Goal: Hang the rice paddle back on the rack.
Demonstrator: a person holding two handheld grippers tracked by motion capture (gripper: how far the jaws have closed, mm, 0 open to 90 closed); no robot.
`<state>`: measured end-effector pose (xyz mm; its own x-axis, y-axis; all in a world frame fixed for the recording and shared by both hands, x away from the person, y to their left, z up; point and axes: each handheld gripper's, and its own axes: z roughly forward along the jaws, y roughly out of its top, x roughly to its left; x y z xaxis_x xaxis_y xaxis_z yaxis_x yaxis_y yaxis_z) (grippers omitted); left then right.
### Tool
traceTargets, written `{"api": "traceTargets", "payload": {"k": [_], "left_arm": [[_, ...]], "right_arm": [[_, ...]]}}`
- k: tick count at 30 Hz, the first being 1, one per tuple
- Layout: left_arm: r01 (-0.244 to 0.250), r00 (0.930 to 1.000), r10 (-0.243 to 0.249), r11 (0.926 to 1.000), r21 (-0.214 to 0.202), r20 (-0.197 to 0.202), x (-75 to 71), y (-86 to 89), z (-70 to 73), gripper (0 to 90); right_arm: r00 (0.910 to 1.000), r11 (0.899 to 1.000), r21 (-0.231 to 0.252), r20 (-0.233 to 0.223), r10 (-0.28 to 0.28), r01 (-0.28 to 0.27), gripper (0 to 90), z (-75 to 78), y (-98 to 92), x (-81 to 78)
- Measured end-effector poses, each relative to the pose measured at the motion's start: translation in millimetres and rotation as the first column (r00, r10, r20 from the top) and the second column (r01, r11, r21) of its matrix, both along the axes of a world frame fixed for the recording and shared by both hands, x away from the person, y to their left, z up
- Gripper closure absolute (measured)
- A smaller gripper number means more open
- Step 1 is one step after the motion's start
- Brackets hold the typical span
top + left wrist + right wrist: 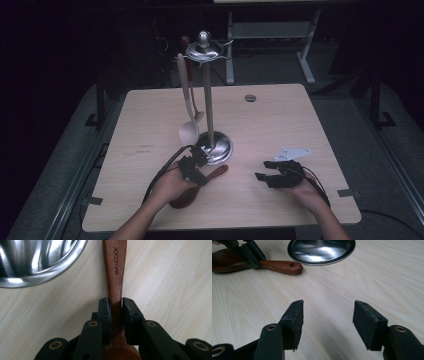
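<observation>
A dark brown wooden spoon [220, 171] lies flat on the table, just in front of the steel utensil stand's round base [217, 146]. My left gripper [196, 168] is shut on its narrow handle [115, 270], with both pads pressed against the wood just above the bowl. The handle reads MAXCOOK and points past the base [32, 262]. My right gripper [267, 171] rests low over bare table at the right, jaws open with nothing between them [328, 312]. From there the spoon [284, 266] and left gripper [249, 255] lie ahead to the left.
A pale wooden spoon [189, 131] and a thinner utensil hang from the stand's top ring [203, 49], beside the tall pole. A round cable grommet [250, 97] sits near the table's far edge. The light wood tabletop [145, 115] stretches left and right of the stand.
</observation>
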<state>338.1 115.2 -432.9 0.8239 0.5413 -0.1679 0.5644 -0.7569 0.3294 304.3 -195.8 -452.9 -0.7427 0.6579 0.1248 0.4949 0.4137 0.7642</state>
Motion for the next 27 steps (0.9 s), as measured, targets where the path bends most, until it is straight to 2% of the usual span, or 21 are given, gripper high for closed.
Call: {"api": "traceTargets", "payload": {"k": [3,6,7,8,12,14,18,19,20,21,22,23,24,26,27], "left_arm": [[0.001,1.0,0.0,0.9981,-0.061,0.009,-1.7,5.5,7.3,77.7],[-0.002,0.9998,0.005,0.992,-0.126,0.017,-4.0,12.2,15.6,77.7],[-0.002,0.9998,0.005,0.992,-0.126,0.017,-4.0,12.2,15.6,77.8],[-0.003,0.9992,0.01,0.9859,-0.167,0.04,-6.0,16.6,21.8,77.8],[-0.003,0.9963,0.024,0.9677,-0.252,0.082,-9.0,27.5,35.0,77.9],[-0.009,0.9944,0.04,0.9526,-0.304,0.098,-11.8,31.8,40.3,77.9],[-0.006,0.9858,0.064,0.9365,-0.351,0.155,-17.1,38.7,48.8,78.0],[-0.006,0.9858,0.064,0.9365,-0.351,0.155,-17.1,38.7,48.8,78.0],[-0.007,0.9837,0.072,0.9317,-0.363,0.165,-18.2,39.8,50.2,78.0],[-0.007,0.98,0.082,0.9238,-0.383,0.181,-19.1,42.1,52.1,78.0],[-0.012,0.9781,0.092,0.9197,-0.392,0.186,-19.8,42.5,52.8,78.0],[-0.012,0.9781,0.092,0.9197,-0.392,0.186,-19.8,42.5,52.8,78.0],[-0.016,0.9726,0.108,0.9137,-0.406,0.206,-21.7,42.3,54.3,78.0],[-0.008,0.9708,0.105,0.913,-0.408,0.216,-22.1,42.1,55.3,78.0],[-0.004,0.9683,0.107,0.91,-0.415,0.226,-22.7,41.7,56.0,78.0]], "right_arm": [[1.0,1.0,0.001,0.0,-0.001,0.001,41.7,-0.1,0.0,0.2],[1.0,1.0,0.0,-0.001,-0.001,0.001,41.7,-0.1,0.4,-0.1],[1.0,1.0,0.0,-0.001,-0.001,0.001,41.7,-0.1,0.4,-0.1],[1.0,1.0,0.001,-0.001,-0.002,0.002,41.7,0.0,0.4,-0.2],[1.0,1.0,0.004,0.002,-0.003,0.003,41.8,0.2,0.1,0.0],[0.9999,1.0,0.013,-0.002,-0.01,0.01,42.3,0.8,0.0,-0.1],[0.9999,0.998,0.055,-0.009,-0.012,0.013,44.7,4.6,-0.9,-0.3],[0.9999,0.998,0.064,-0.008,-0.012,0.012,45.8,6.1,-0.9,-0.4],[1.0,0.997,0.073,-0.003,-0.009,0.009,46.7,7.6,-0.5,-0.5],[0.9999,0.996,0.083,-0.003,-0.011,0.012,47.4,9.6,0.6,-1.0],[0.9999,0.996,0.092,0.006,-0.013,0.013,48.8,11.4,1.7,-1.1],[0.9998,0.994,0.104,0.005,-0.019,0.018,50.2,14.2,3.4,-1.9],[0.9998,0.993,0.113,0.01,-0.02,0.018,50.9,17.3,5.5,-2.7],[0.9995,0.992,0.122,0.023,-0.021,0.018,52.2,20.8,7.9,-3.8],[0.9995,0.989,0.149,0.025,-0.017,0.014,53.0,28.6,14.0,-5.9]]}}
